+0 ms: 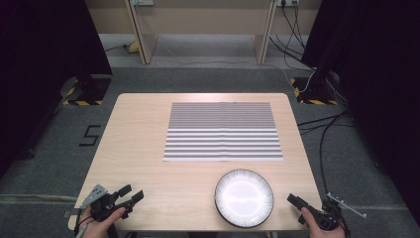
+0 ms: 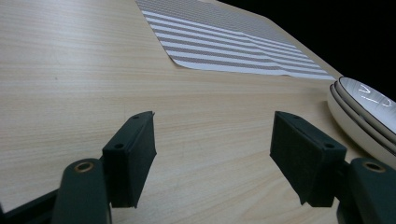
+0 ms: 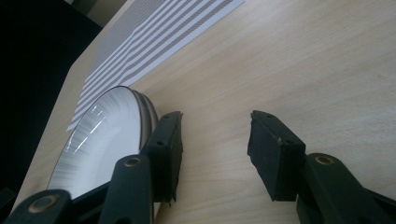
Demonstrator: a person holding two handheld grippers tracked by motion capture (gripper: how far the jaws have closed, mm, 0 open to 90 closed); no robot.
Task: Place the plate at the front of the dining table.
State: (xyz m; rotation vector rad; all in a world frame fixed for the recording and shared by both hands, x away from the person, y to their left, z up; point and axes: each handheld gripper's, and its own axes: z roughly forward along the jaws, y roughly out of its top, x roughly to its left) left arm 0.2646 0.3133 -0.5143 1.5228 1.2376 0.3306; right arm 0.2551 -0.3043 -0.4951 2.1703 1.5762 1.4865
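Both claws gape beside plate (image 1: 244, 198).

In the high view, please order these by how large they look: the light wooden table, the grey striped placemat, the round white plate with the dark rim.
1. Light wooden table, clearly the largest.
2. Grey striped placemat, which covers much of the table's middle.
3. Round white plate with the dark rim, the smallest, although it lies nearest the camera.
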